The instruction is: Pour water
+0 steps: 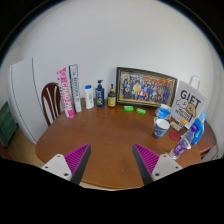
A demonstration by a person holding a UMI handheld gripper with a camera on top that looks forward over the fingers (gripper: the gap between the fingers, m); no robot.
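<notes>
My gripper (112, 160) is open above the near edge of a round wooden table (105, 130), with nothing between its fingers (77, 160). A blue bottle (195, 130) and a purple-tinted bottle (181, 146) stand to the right, beyond the right finger. A blue-and-white cup (161, 127) stands just left of them. At the back of the table stand a white bottle (88, 97), a dark blue pump bottle (100, 95) and a small dark bottle with a yellow label (111, 98). All of these are well ahead of the fingers.
A framed picture (145, 88) leans on the white wall at the back. A sign reading GIFT (188, 103) stands at the right, with small items (140, 110) in front of the picture. A pink-and-white box (66, 92) stands at the left. A wooden chair (50, 100) sits behind the table's left side.
</notes>
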